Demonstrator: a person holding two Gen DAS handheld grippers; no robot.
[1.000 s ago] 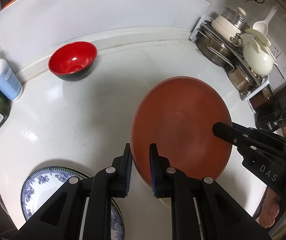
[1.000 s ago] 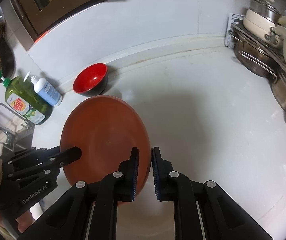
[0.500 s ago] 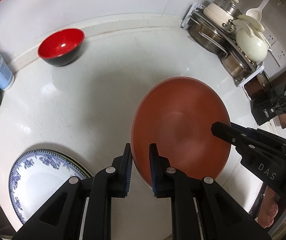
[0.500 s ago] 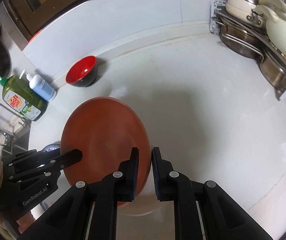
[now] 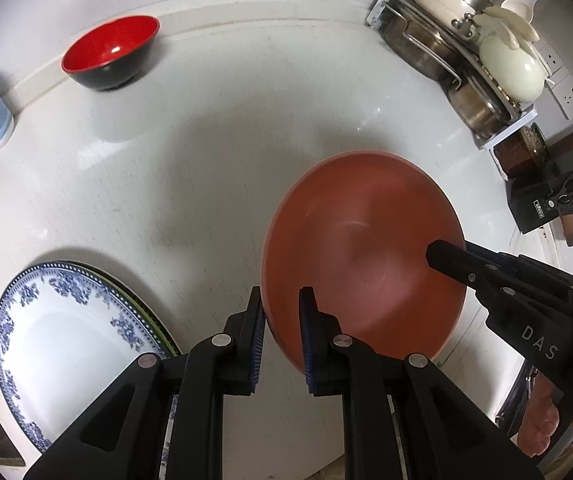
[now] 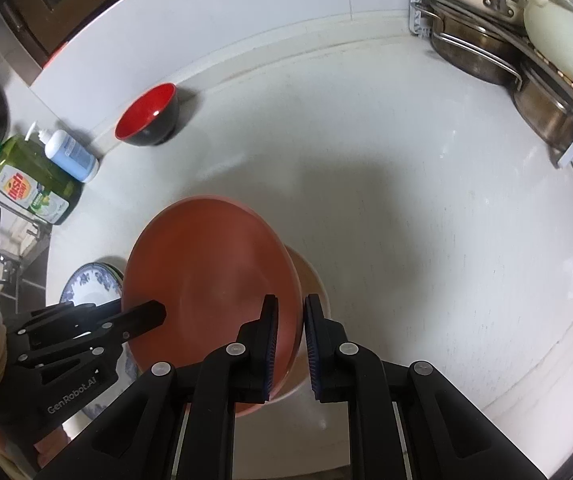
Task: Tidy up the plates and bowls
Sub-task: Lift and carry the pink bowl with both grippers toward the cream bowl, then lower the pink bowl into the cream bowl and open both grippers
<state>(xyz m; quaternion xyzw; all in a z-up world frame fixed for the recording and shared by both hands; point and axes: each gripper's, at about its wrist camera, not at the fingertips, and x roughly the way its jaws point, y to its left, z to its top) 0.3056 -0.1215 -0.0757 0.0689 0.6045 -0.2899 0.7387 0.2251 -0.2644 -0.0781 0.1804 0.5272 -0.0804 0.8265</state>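
Both grippers hold one large terracotta plate above the white counter. My left gripper is shut on its left rim; my right gripper is shut on its right rim. The plate also shows in the right wrist view, where a pale bowl or plate lies partly hidden beneath it. A blue-and-white patterned plate lies on a darker plate at the lower left. A red bowl with a black outside stands by the back wall.
A rack of steel pots, a cream kettle and a ladle fills the back right corner. A green dish-soap bottle and a blue pump bottle stand at the left. A black knife block sits at the right edge.
The plate, held by both grippers, has risen and moved toward the front left; the blue-and-white plate stack has come further into view and a pale dish shows under the held plate.
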